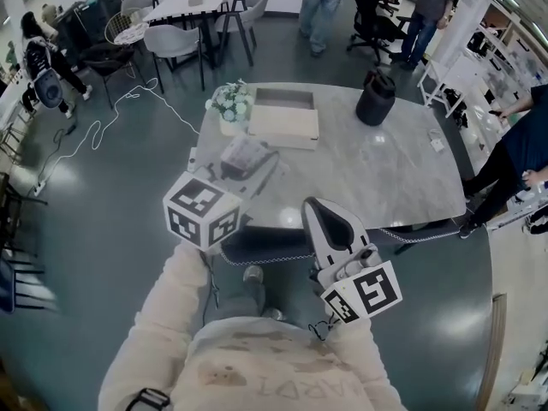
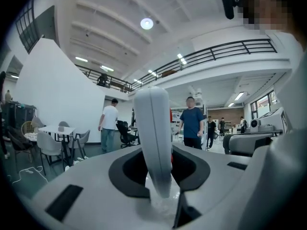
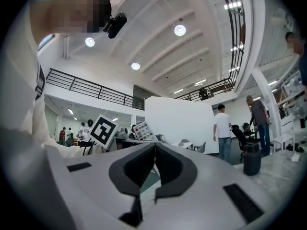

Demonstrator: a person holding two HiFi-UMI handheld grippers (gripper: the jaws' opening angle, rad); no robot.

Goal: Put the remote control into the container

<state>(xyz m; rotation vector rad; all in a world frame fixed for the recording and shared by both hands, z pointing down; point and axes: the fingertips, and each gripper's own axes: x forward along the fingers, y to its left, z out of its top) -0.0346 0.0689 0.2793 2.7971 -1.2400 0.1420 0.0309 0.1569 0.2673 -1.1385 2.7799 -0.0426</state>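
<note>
My left gripper (image 1: 253,168) is shut on the remote control (image 1: 241,152), a grey slab held over the near left corner of the marble table (image 1: 377,178). In the left gripper view the remote (image 2: 154,138) stands upright and edge-on between the jaws of that gripper (image 2: 160,176). The right gripper view catches the remote's coloured buttons (image 3: 144,130). The container, a shallow white open box (image 1: 284,118), lies on the table beyond the remote. My right gripper (image 1: 313,205) hangs at the table's near edge, shut and holding nothing, its tips (image 3: 155,150) meeting.
A pot of pale flowers (image 1: 229,104) stands left of the container. A black bag (image 1: 375,98) sits at the far right of the table. A person (image 1: 522,148) stands by the table's right side; others, chairs (image 1: 171,45) and cables (image 1: 111,114) lie beyond.
</note>
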